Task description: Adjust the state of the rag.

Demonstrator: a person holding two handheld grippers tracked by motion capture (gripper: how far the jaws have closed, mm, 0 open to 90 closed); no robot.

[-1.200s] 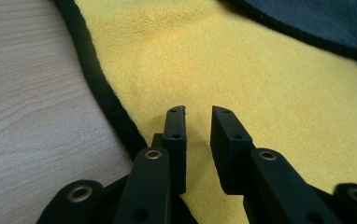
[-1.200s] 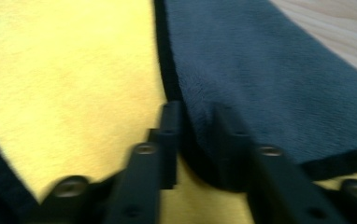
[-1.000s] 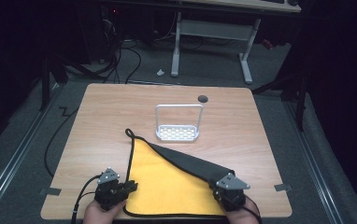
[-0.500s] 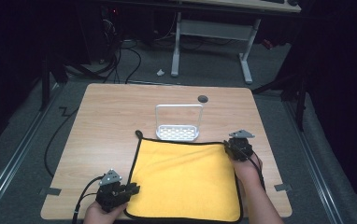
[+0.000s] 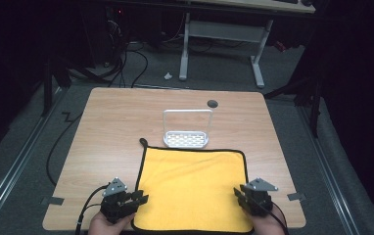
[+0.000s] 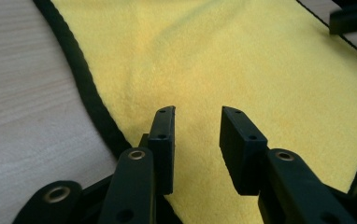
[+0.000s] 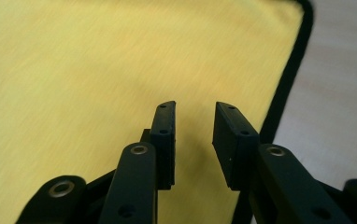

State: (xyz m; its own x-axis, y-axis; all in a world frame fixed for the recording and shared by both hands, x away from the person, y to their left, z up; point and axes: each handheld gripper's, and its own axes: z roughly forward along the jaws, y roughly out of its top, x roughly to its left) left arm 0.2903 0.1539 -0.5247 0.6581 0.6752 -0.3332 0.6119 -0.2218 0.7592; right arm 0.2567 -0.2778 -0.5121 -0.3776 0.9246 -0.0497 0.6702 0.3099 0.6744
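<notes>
At the near edge of the table point(image 5: 102, 127), both grippers sit over the near corners of the yellow cloth point(image 5: 195, 188). The left gripper point(image 5: 135, 199) has stayed at the near left corner, and its jaws have just been opening: in the left gripper view its fingers point(image 6: 162, 135) stand apart, with cloth beneath them but nothing pinched between. The right gripper point(image 5: 242, 195) was up at the far right corner half a second ago; it is now back at the near right corner, fingers point(image 7: 163, 137) parted and bare after closing slightly (the cloth's black hem runs just to the right of them).

The bigger change is the cloth itself. A second ago it lay folded along a diagonal, its right corner drawn over; now it lies open and flat as a full square, black-edged all round, its little hanging loop point(image 5: 143, 142) at the far left corner.

Just beyond its far edge stands the small metal rack point(image 5: 187, 129), untouched, and farther off the dark round hole point(image 5: 212, 103) in the tabletop.

My reading is that the unfolding is finished and both grippers have let go, so any next fold starts from a fresh grip on the near corners.
</notes>
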